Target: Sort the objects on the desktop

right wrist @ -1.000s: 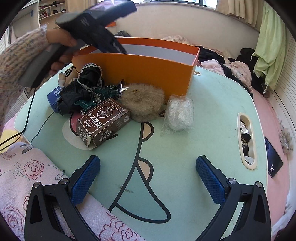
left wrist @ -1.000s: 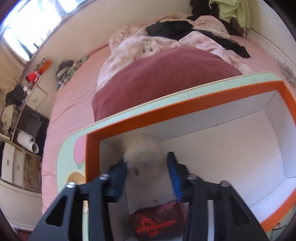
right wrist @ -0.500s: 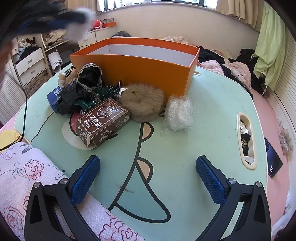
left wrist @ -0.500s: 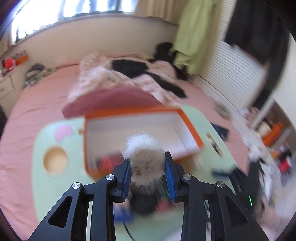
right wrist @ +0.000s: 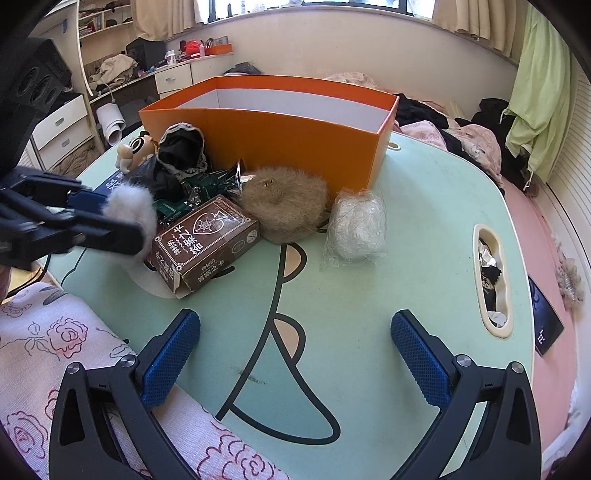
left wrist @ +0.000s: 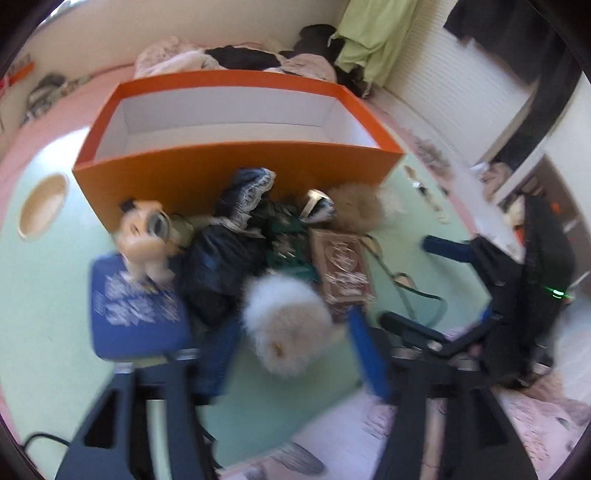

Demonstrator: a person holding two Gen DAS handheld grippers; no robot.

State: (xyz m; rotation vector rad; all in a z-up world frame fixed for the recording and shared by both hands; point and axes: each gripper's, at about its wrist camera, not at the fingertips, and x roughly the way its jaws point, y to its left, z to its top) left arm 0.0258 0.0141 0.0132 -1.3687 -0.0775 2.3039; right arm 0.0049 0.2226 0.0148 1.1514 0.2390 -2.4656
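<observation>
Left wrist view: the left claw (left wrist: 291, 354) is seen opening, its blue pads now parted from the white pompom (left wrist: 286, 321) that was pinched between them half a second ago. The fluffy ball lies between them over the mint surface (left wrist: 44, 280), before the brown card box (left wrist: 343, 266) and glossy black bag (left wrist: 218, 266). Behind, the orange carton (left wrist: 236, 173) is seen, white-lined. The right claw (right wrist: 295, 354) is held wide and empty as before.

Daylight from the windows (right wrist: 295, 7) behind lights the room brightly and softly, the right wrist view crisp on the desk (right wrist: 424, 221), the left wrist view smeared with motion blur throughout, both bowed and darkened at the fisheye edges.
</observation>
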